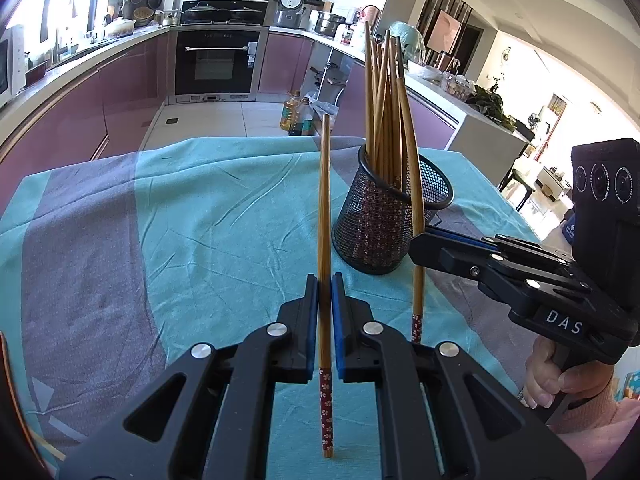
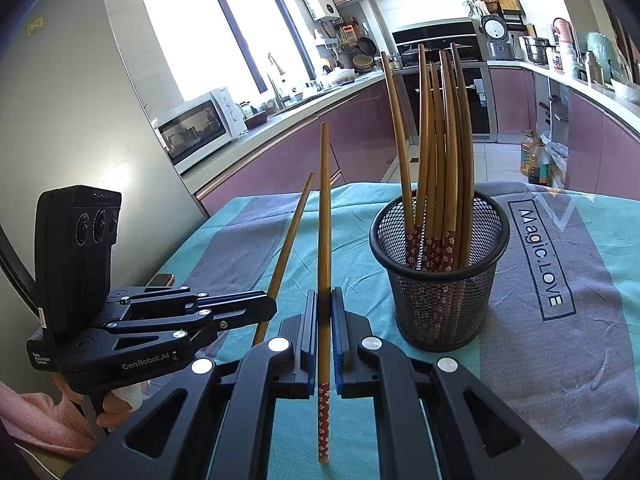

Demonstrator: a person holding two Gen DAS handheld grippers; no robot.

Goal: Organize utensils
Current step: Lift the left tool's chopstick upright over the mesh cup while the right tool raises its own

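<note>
Bamboo chopsticks [image 1: 325, 208] clamped upright | round black mesh holder [image 1: 394, 220] | teal cloth [image 1: 200, 208]

Standing near the far right of the cloth [image 1: 168, 216]: mesh cup [image 2: 440, 280], its mouth crowded with upright chopsticks [image 2: 440, 140] fanning outward, leaving little gap at the rim. Lying bare and flat left of the cup: wide stretch of cloth, offering free passage. Closing in near the cup from the right: right gripper [image 1: 420, 246], clamped on one chopstick [image 1: 416, 208] leaning just beside the cup's rim. Occupying the near centre: left gripper [image 1: 325, 284], clamped on another chopstick [image 1: 325, 200] rising upright. Remaining open between the two grippers: narrow lane of cloth.
</note>
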